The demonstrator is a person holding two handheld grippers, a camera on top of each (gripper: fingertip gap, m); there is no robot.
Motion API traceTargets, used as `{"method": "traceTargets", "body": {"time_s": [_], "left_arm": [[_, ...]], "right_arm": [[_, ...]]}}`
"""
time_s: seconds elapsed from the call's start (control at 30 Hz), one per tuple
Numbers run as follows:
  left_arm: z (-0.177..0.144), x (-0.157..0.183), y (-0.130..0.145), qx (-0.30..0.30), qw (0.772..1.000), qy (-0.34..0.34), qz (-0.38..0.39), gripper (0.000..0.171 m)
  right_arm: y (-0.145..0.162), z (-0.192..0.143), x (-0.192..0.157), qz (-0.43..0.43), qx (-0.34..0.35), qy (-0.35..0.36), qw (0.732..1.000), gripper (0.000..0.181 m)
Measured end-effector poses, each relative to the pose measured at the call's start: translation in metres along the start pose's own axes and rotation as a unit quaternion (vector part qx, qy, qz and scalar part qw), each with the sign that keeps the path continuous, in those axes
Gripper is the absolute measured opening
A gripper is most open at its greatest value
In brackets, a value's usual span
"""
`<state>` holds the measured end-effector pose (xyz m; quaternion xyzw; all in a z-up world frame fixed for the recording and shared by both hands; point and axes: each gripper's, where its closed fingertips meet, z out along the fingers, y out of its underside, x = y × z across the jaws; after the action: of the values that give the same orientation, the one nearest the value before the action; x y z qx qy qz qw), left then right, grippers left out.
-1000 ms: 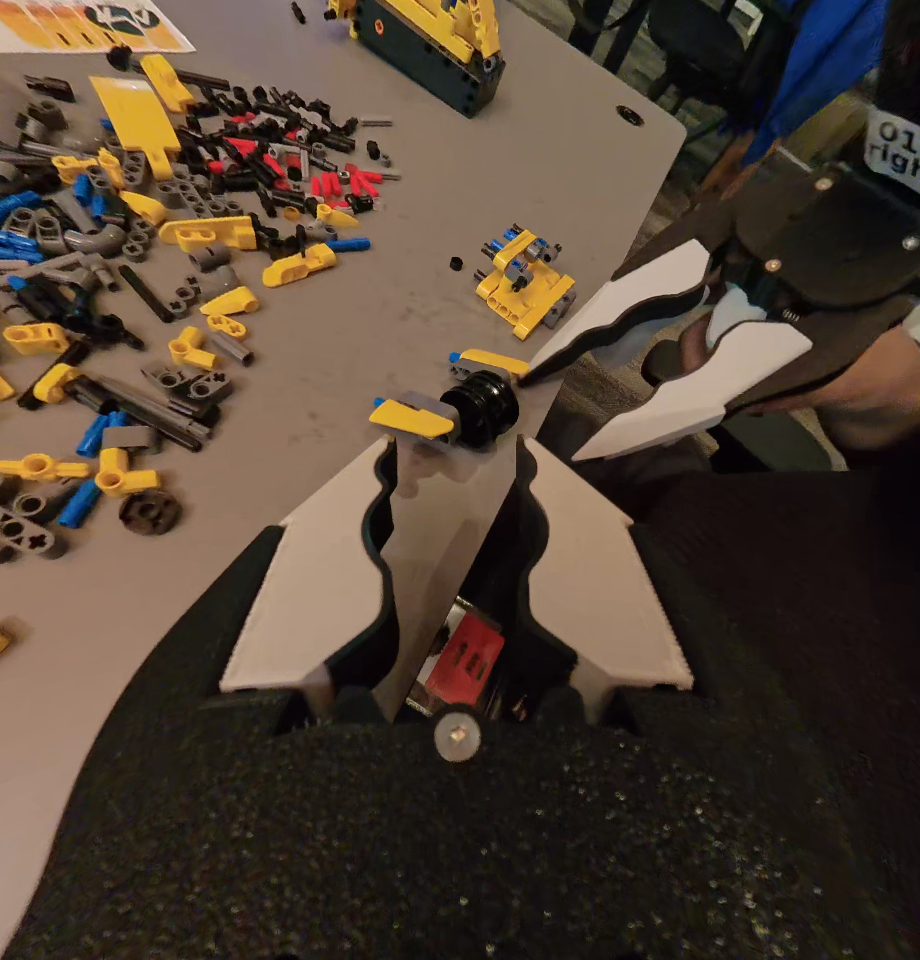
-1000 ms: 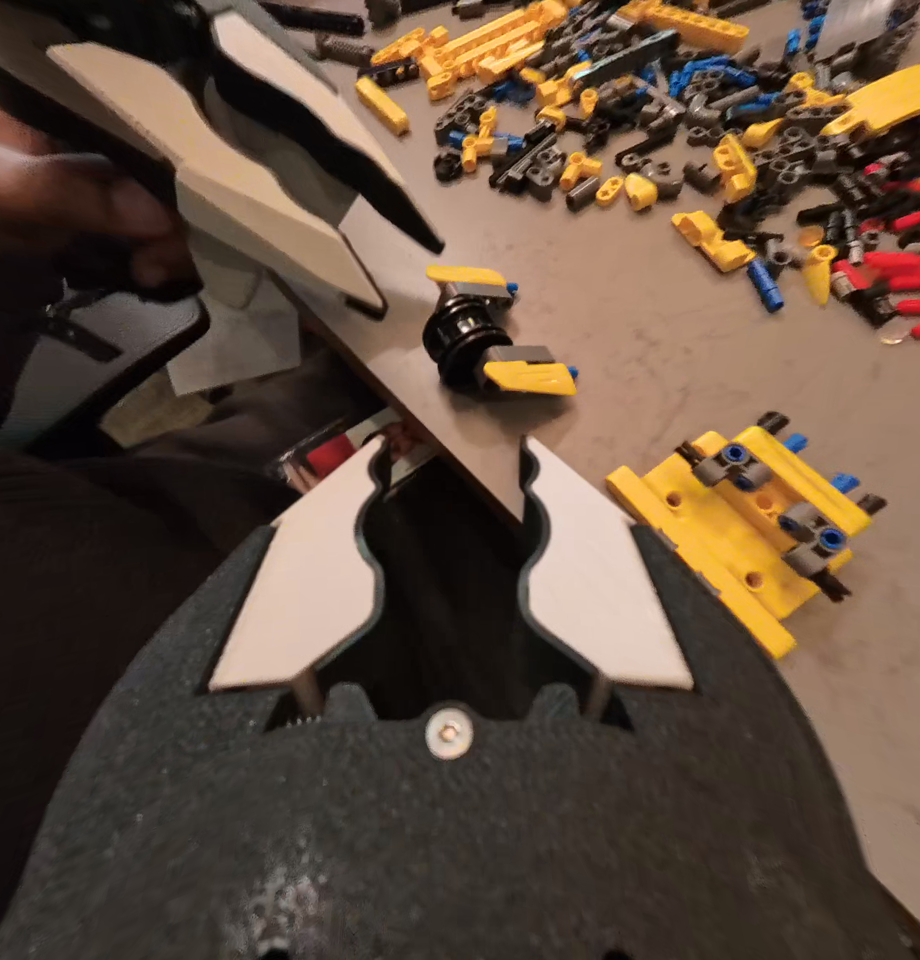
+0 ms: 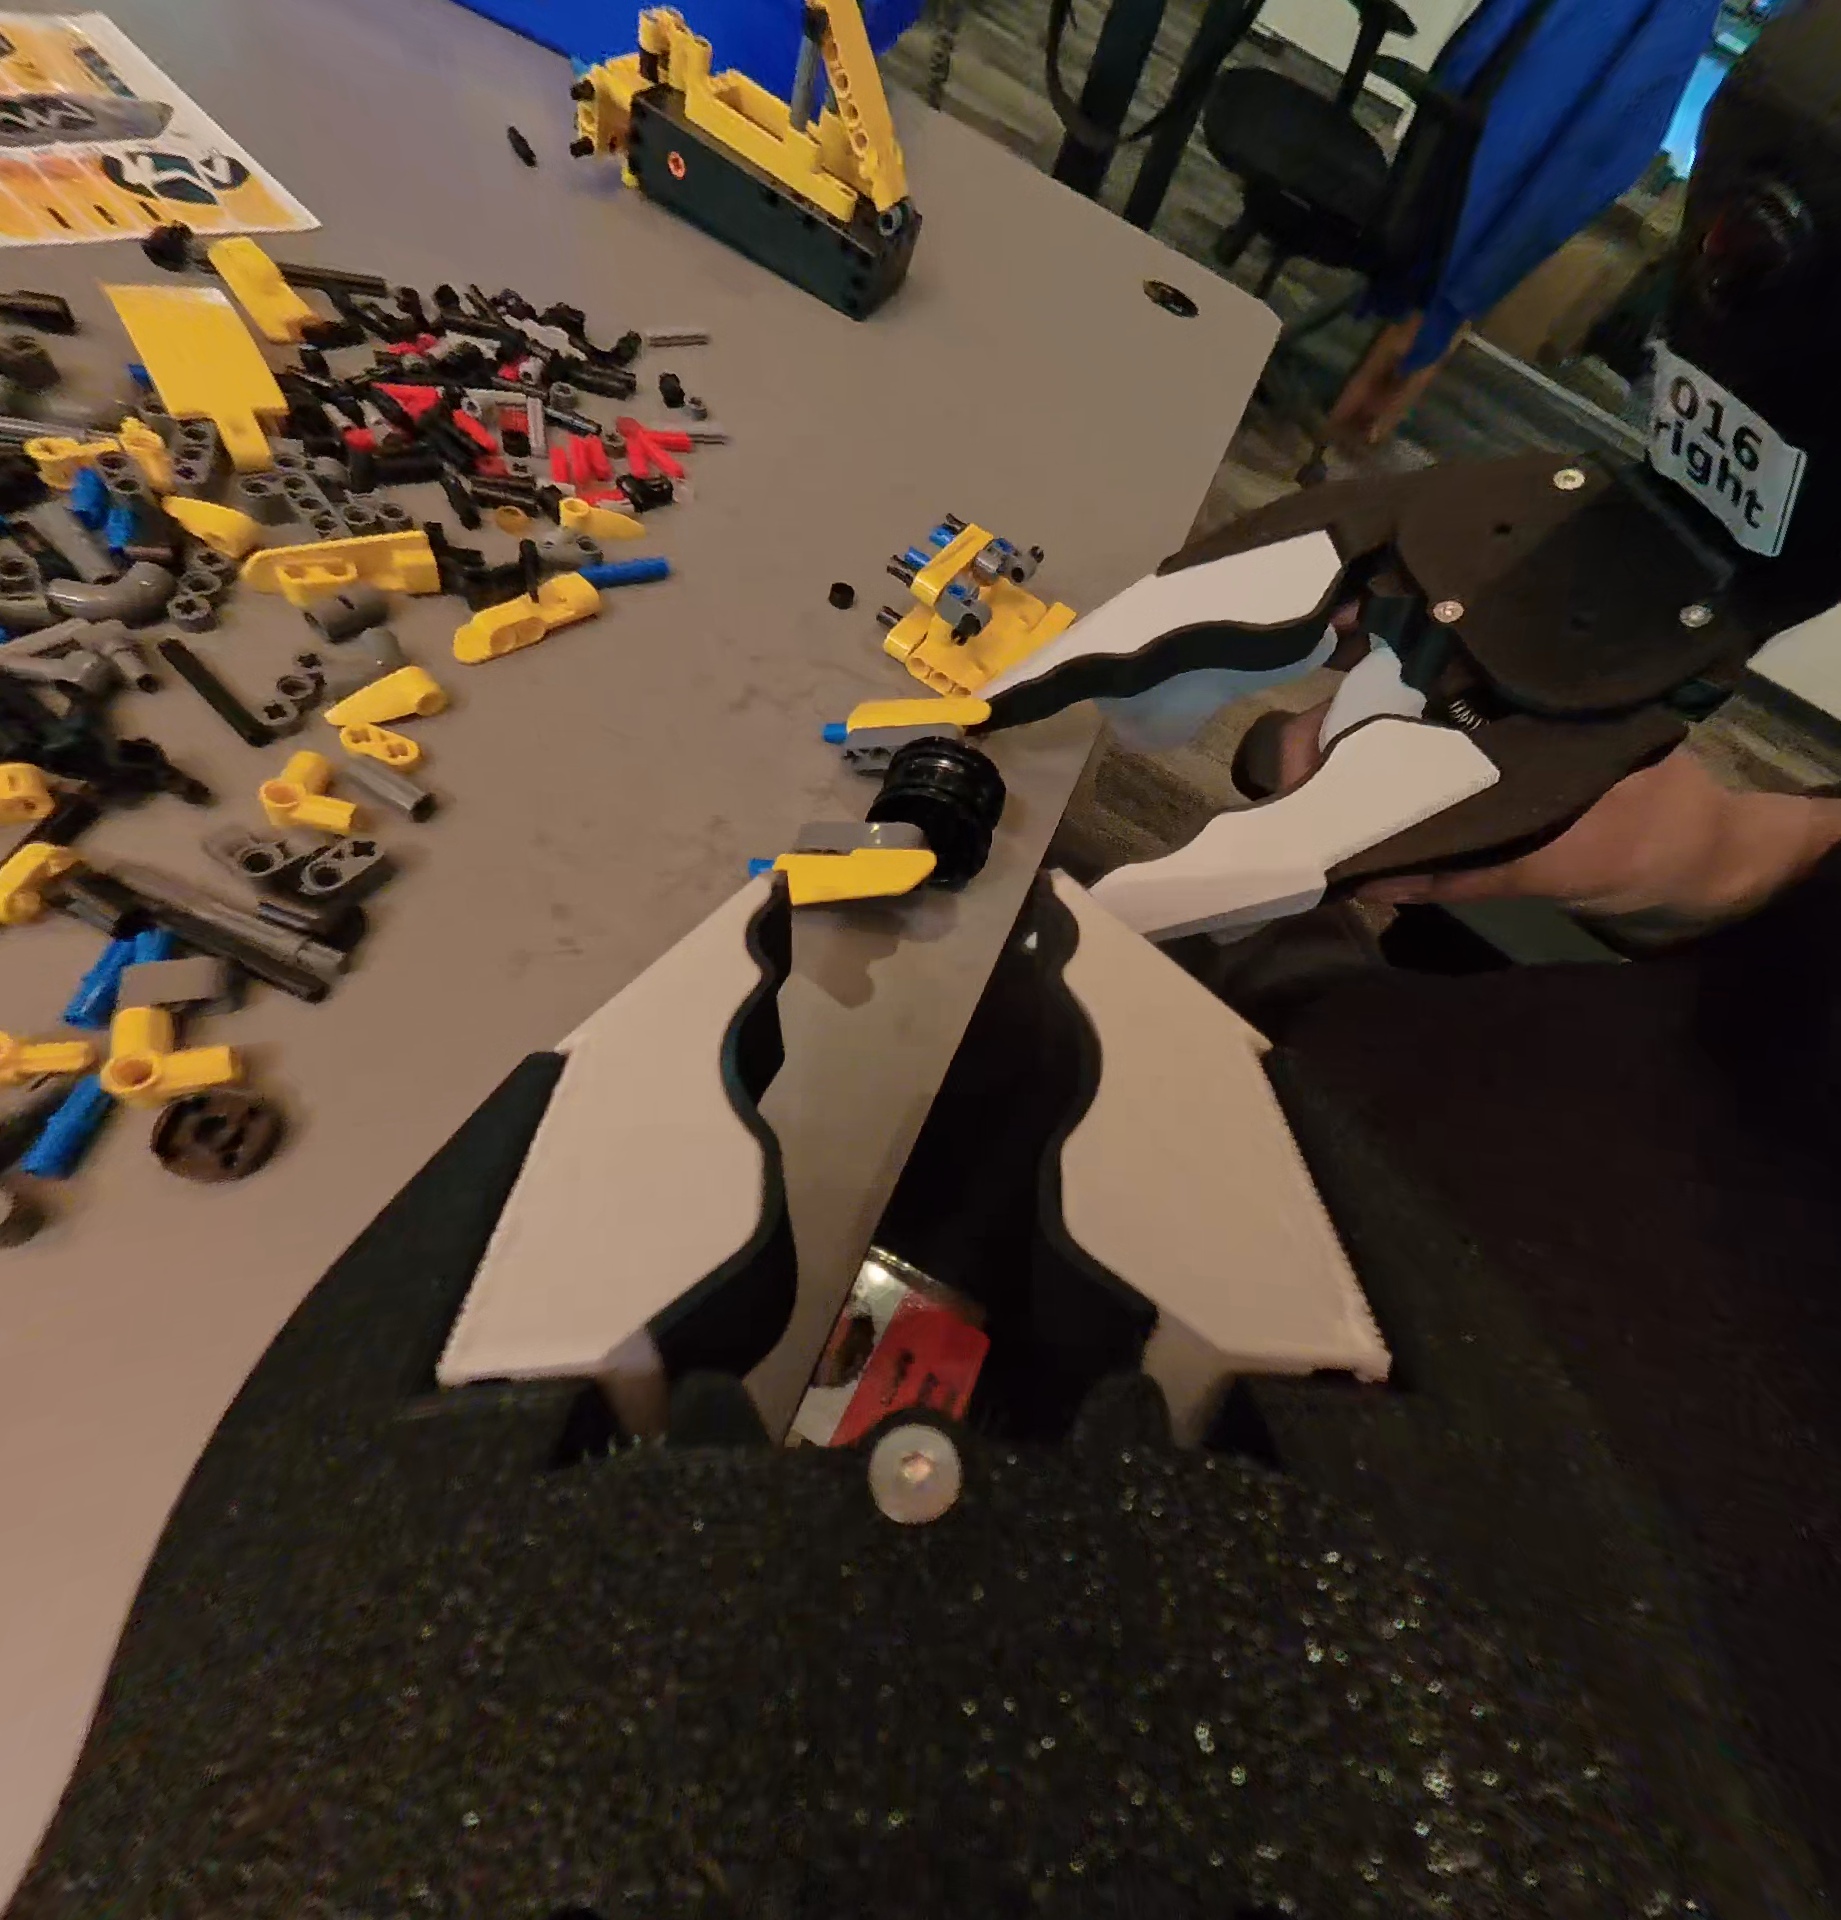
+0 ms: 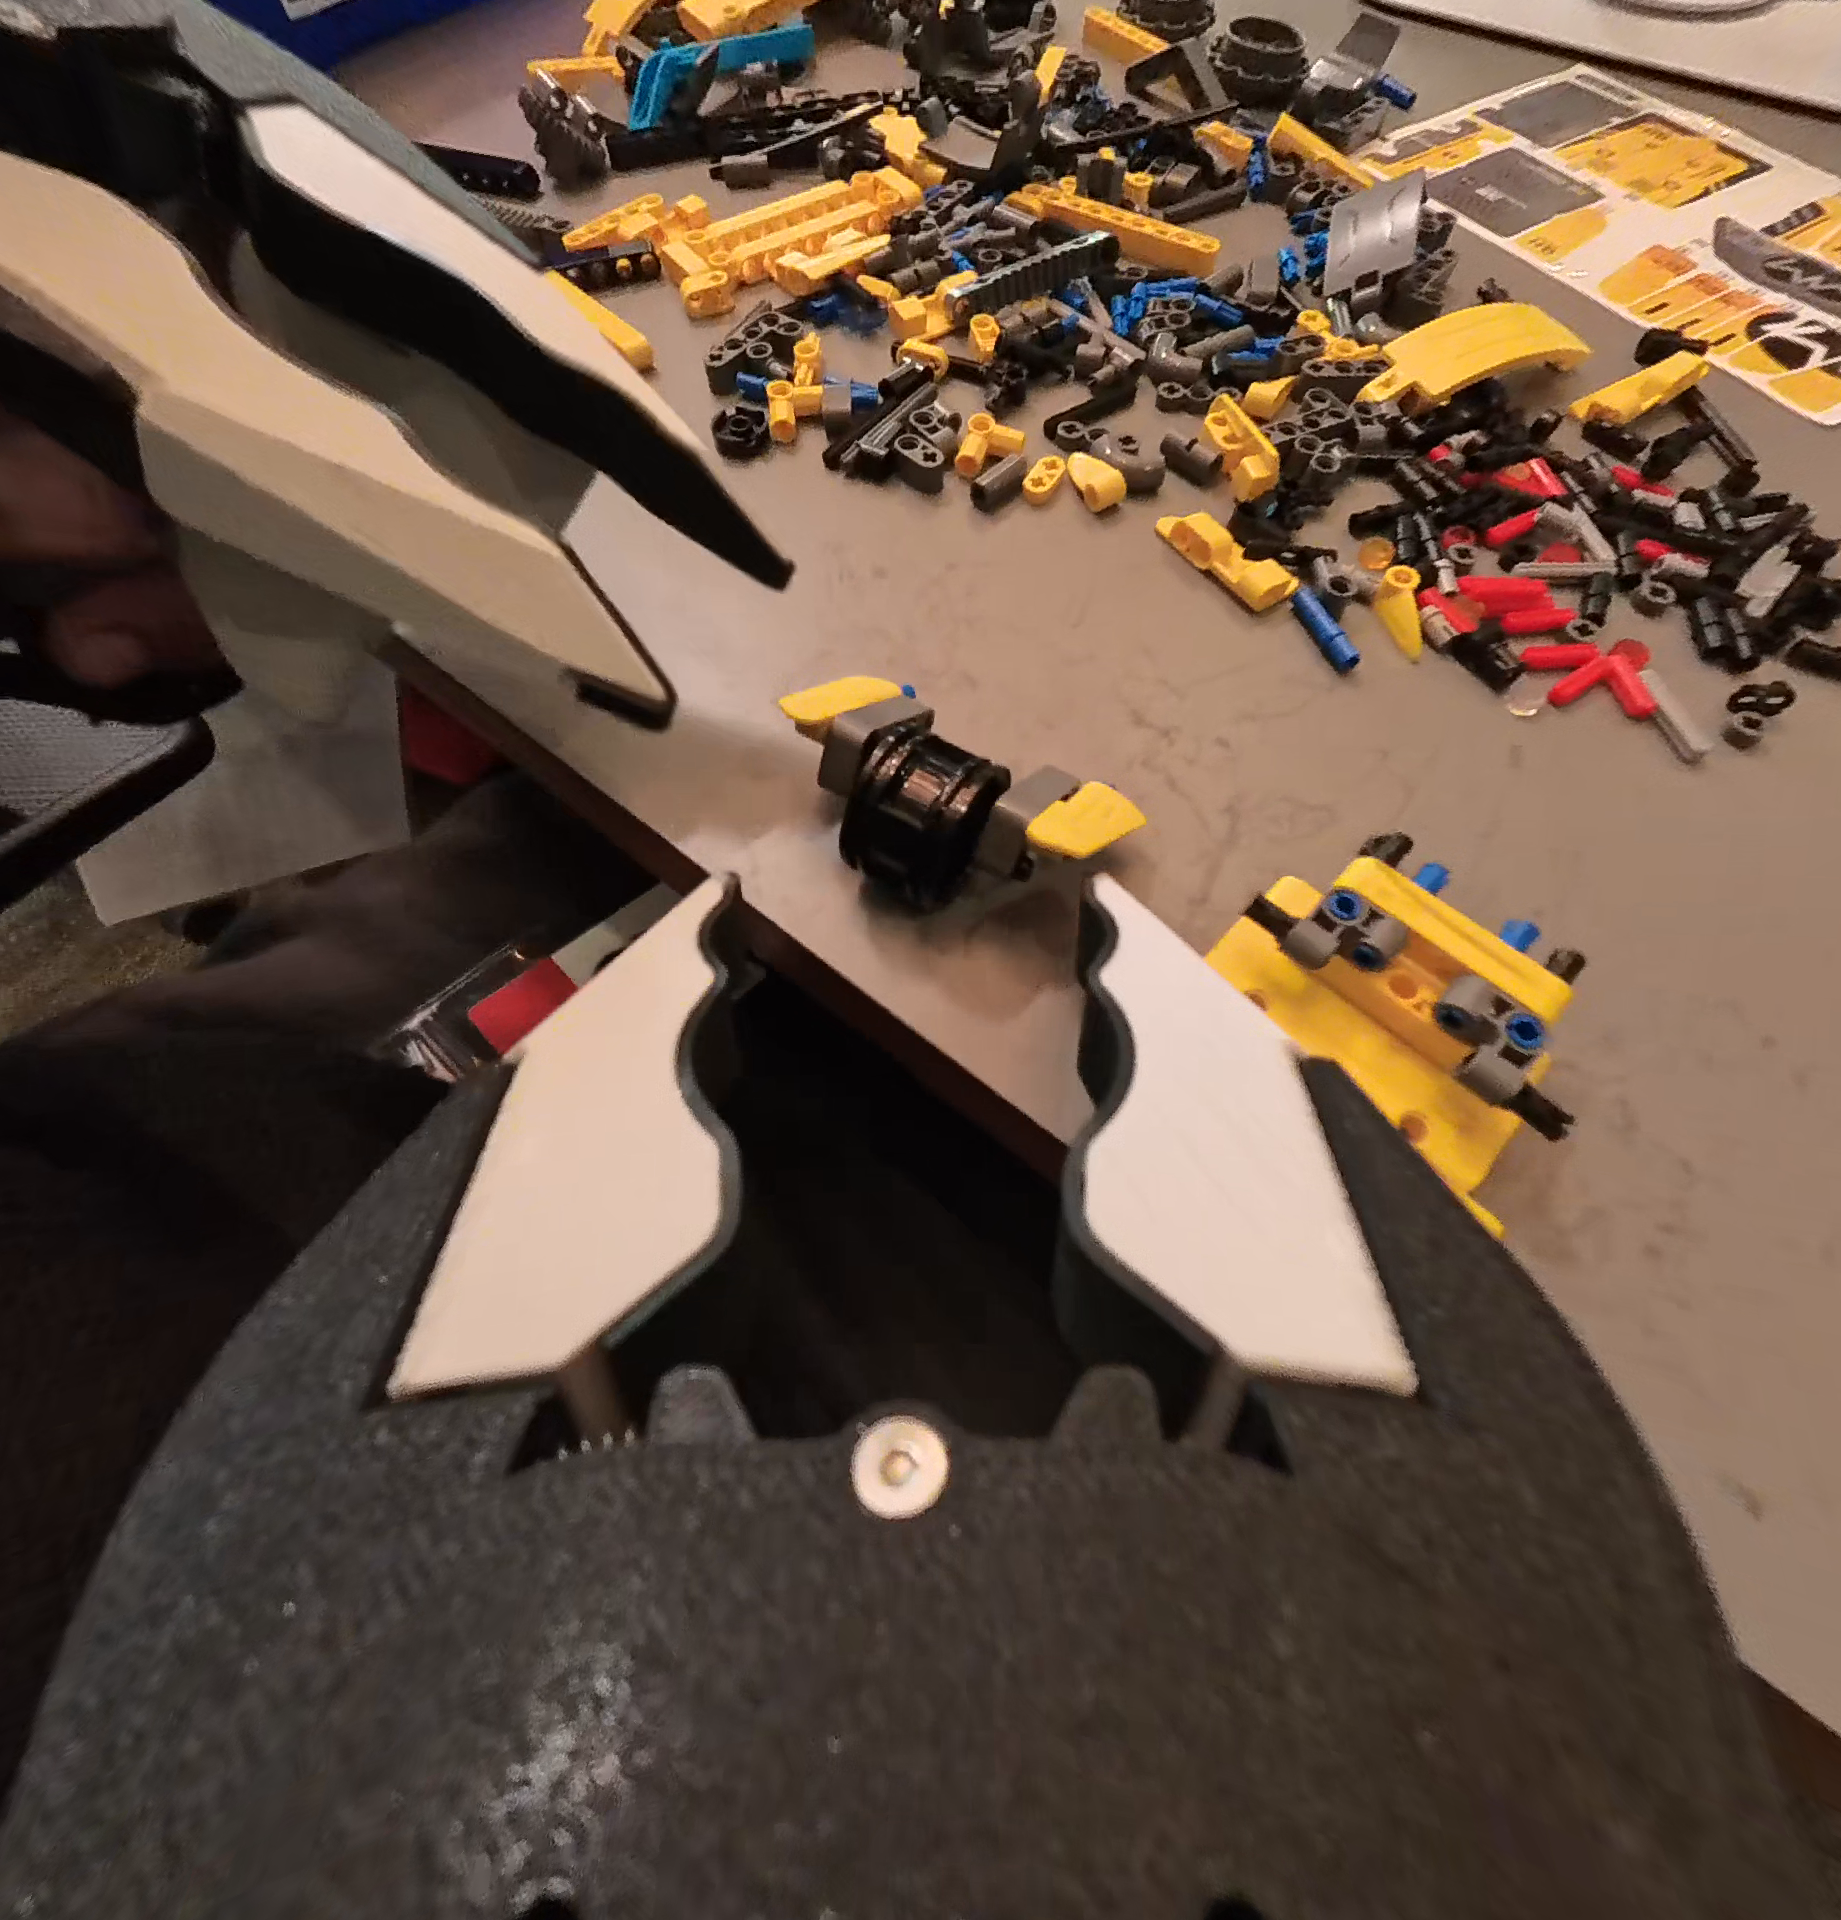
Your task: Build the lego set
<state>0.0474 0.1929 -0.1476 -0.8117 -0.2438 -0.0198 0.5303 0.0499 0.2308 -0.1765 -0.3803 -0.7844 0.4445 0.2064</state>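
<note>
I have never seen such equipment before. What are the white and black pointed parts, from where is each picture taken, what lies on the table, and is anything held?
The pointed parts are the fingers of two hand-held grippers, each carrying a camera that looks along its own fingers. One picture comes from the left gripper, the other from the right gripper; each also shows the other gripper farther off. Both are open and hold nothing. Between them, near the edge of the grey table, lies a small assembly: a black ribbed wheel with grey and yellow pieces on both ends. Beside it lies a yellow block with grey and blue connectors. Farther off lie loose building pieces, a sticker sheet and a partly built yellow and black model.
</note>
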Motion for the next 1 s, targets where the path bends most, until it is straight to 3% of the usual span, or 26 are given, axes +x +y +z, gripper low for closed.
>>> {"method": "traceTargets", "body": {"time_s": [0.47, 0.7, 0.83, 1.0], "left_arm": [[0.012, 0.026, 0.006, -0.011, 0.997, 0.07, -0.023, 0.047], [0.003, 0.02, -0.004, 0.009, 0.999, 0.042, 0.025, 0.047], [0.01, 0.009, 0.007, -0.031, 0.998, 0.003, 0.052, 0.047], [0.019, 0.018, 0.012, -0.045, 0.997, 0.019, 0.052, 0.047]], "right_arm": [[-0.008, 0.011, 0.01, -0.016, 0.005, 0.019, 1.0, 0.063], [-0.005, 0.007, 0.008, -0.015, 0.01, -0.001, 1.0, 0.062], [-0.01, 0.007, 0.009, 0.006, 0.038, -0.01, 0.999, 0.062], [-0.012, 0.009, 0.011, -0.004, 0.04, -0.01, 0.999, 0.052]]}}
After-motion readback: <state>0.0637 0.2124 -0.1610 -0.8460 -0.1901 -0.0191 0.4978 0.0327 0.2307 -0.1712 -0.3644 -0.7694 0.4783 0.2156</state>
